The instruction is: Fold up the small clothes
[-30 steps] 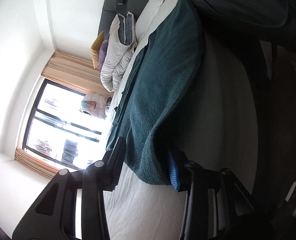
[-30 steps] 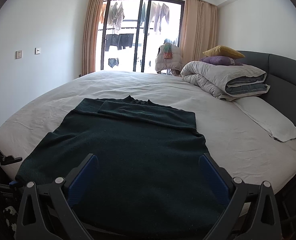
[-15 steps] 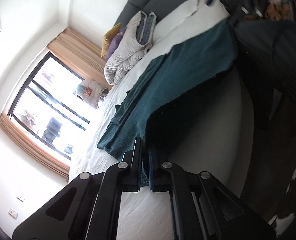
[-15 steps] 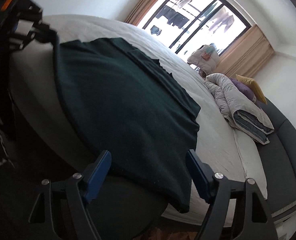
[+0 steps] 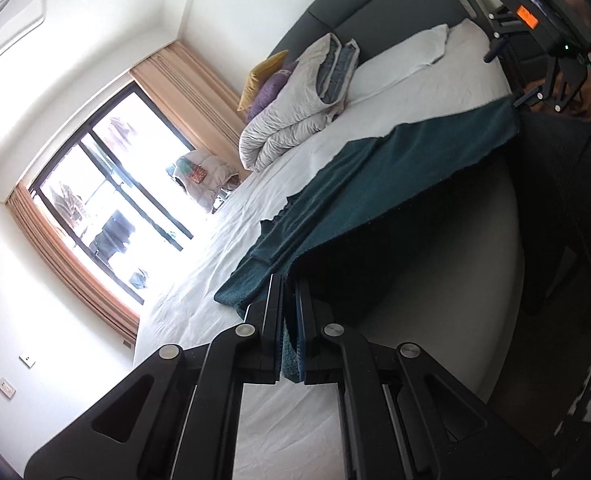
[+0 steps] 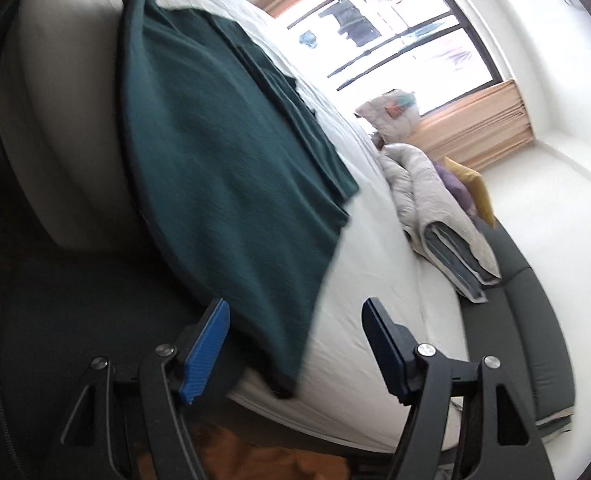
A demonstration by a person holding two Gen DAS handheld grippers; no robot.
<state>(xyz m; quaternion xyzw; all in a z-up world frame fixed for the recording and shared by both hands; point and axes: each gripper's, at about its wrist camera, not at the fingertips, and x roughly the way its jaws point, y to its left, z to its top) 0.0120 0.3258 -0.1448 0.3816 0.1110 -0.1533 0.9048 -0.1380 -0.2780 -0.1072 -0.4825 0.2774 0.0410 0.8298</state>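
Observation:
A dark green sweater [image 5: 379,184] lies spread on the white bed [image 5: 223,264], its hem hanging over the bed's near edge. My left gripper [image 5: 290,300] is shut on the sweater's hem corner; green fabric shows between the jaws. In the right wrist view the same sweater [image 6: 223,168] drapes over the bed edge, sleeves folded across its far part. My right gripper [image 6: 295,320] is open, its blue pads either side of the other hem corner [image 6: 283,380], not touching it. My right gripper also shows in the left wrist view [image 5: 543,40] by the far corner.
A folded grey duvet [image 5: 295,108] with yellow and purple cushions [image 5: 267,84] lies by the dark headboard [image 5: 375,4]. A white pillow [image 5: 407,56] lies beside it. A large window [image 5: 107,192] with curtains stands beyond the bed. The duvet also shows in the right wrist view [image 6: 439,220].
My left gripper has closed on the sweater's hem corner and tilted. My right gripper has swung down and rolled toward the other hem corner, staying open.

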